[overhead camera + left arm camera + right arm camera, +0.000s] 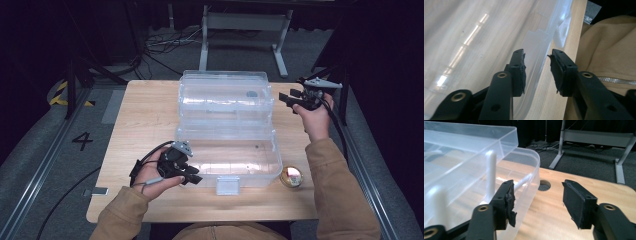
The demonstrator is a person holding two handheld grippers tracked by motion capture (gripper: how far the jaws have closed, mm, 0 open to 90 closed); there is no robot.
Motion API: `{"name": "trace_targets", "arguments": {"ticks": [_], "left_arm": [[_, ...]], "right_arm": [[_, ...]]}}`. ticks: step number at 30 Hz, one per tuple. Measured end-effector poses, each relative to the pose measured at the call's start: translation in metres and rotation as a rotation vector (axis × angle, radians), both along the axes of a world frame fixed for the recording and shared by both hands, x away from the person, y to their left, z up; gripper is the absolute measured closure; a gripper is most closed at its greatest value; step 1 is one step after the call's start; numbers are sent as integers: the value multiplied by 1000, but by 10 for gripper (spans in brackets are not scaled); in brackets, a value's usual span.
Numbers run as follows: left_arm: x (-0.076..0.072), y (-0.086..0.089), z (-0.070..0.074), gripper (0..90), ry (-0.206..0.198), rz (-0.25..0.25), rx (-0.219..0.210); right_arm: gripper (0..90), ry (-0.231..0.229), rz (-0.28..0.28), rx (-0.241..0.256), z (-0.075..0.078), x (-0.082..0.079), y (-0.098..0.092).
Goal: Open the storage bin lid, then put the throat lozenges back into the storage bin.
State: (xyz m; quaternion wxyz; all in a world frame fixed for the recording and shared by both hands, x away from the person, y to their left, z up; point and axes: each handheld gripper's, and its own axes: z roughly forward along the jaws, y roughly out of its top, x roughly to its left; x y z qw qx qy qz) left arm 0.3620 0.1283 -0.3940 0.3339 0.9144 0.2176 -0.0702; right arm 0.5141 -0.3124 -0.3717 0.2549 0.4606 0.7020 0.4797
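Note:
A clear plastic box (230,172) stands in the middle of the wooden table (145,115), its lid (225,95) swung up and back. My left gripper (190,176) is at the box's near left corner. In the left gripper view it (537,66) is open, and the box's clear front wall (486,37) runs between the jaws. My right gripper (289,97) is held at the lid's right end. It (537,195) is open too, and the lid's rounded side rim (535,162) lies just inside its left jaw.
A small round shiny thing (291,176) lies by the box's near right corner. The box's latch tab (227,185) sticks out at the front. A cable hole (544,185) is in the table beyond the lid. A metal table frame (245,22) stands behind.

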Motion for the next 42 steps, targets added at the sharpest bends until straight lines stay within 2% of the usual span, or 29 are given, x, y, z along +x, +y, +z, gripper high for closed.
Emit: {"name": "trace_targets", "arguments": {"ticks": [3, 5, 10, 12, 15, 17, 24, 28, 34, 42], "left_arm": [[1, 8, 10, 605, -3, 2, -36], [3, 16, 18, 600, -22, 20, -63], [10, 31, 25, 593, -50, 80, -83], [12, 37, 27, 578, -61, 110, -90], [15, 45, 30, 547, -84, 174, -90], [17, 50, 30, 501, -74, 207, -86], [25, 67, 33, 478, -94, 298, -113], [28, 72, 33, 479, -99, 320, -119], [33, 74, 33, 481, -98, 341, -125], [36, 80, 30, 481, -101, 366, -110]], "right_arm": [[349, 9, 22, 2, -6, -16, -6], [302, 6, 40, 2, -8, -25, -11], [267, -34, 79, 44, -10, -40, -21], [251, -19, 104, 38, -11, -42, -22], [291, -31, 106, 36, -11, -48, -24], [283, -28, 99, 26, -12, -50, -27], [273, -6, 100, 61, -10, -64, -44], [285, 8, 111, 76, -8, -71, -48], [301, 19, 128, 60, -8, -78, -47], [306, 28, 158, 39, -1, -88, -49]]}}
